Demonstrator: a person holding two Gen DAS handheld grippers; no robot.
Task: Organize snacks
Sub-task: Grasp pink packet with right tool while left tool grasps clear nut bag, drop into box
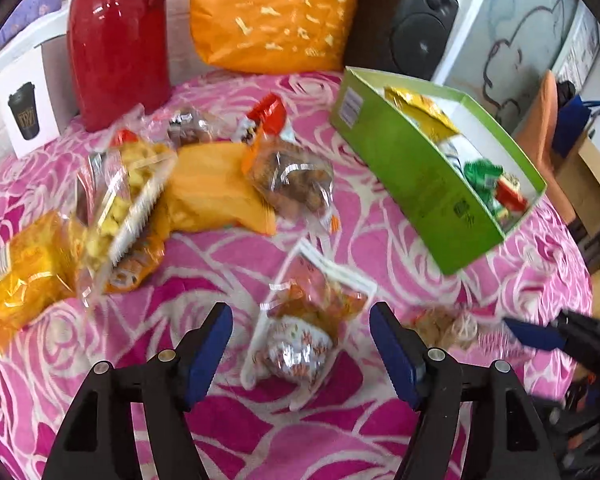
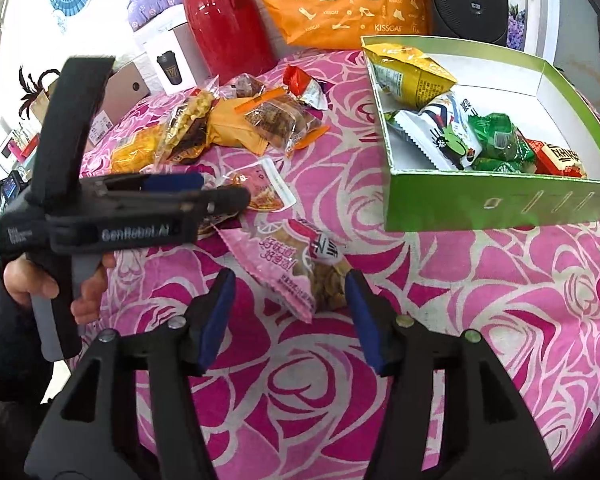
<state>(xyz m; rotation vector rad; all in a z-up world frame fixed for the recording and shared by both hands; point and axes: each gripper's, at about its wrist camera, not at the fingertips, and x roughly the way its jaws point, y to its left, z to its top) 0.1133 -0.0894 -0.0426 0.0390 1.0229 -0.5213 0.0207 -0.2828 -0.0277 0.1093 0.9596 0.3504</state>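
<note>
Two sets of jaws, both spread wide and holding nothing. My right gripper (image 2: 290,298) straddles a pink crinkly snack packet (image 2: 296,264) lying flat on the pink rose-print tablecloth (image 2: 480,300) — lined up to pinch it, I'd say. My left gripper (image 1: 302,338) frames a clear-and-orange plastic snack pouch (image 1: 308,320) just ahead. The green cardboard box (image 2: 500,200) sits off to the right, already holding several packets — a loose pile remains.

Home: floral tablecloth (image 2: 500,300), red thermos (image 2: 224,12)
</note>
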